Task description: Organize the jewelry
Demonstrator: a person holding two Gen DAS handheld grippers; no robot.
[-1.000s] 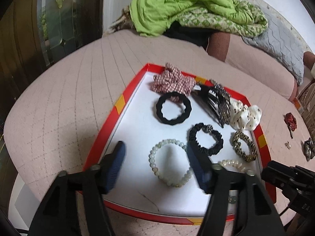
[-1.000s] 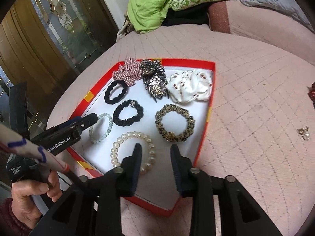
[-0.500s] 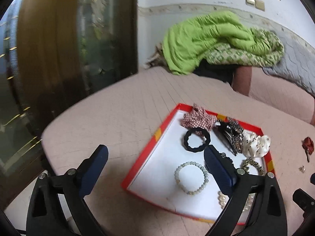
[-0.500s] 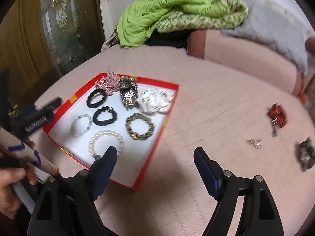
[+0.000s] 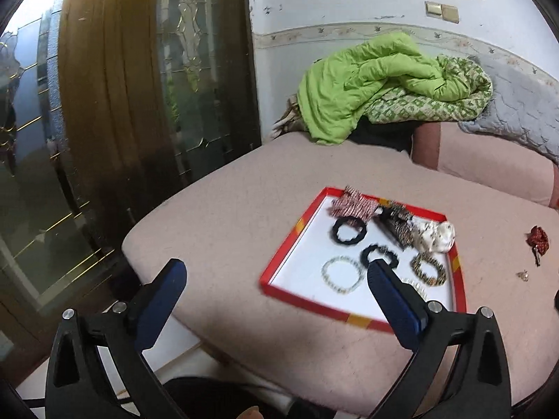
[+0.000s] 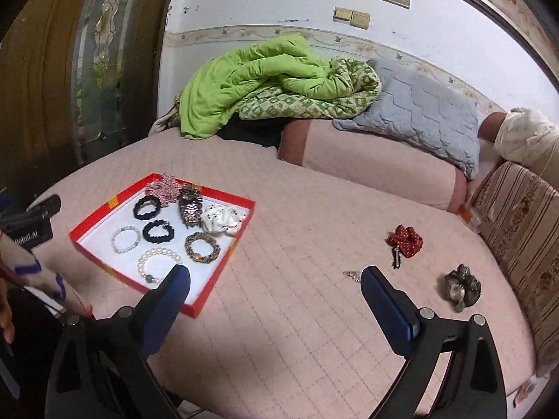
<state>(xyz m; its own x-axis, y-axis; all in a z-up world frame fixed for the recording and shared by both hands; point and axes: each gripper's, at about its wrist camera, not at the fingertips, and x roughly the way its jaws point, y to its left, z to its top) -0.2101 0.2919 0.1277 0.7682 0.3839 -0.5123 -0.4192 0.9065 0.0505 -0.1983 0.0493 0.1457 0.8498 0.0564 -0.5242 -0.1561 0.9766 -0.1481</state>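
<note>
While both grippers hang above the pink bed:
Left gripper: jaws opening wide, nothing between them; red tray ahead, toward its right finger.
Right gripper: jaws opening wide, empty; pearl bracelet just beyond its left finger, red scrunchie farther right.

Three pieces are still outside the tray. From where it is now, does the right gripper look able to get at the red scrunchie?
Probably yes. The right gripper is opening, nothing between its jaws, and only bare bed cover lies between it and the red scrunchie.
</note>
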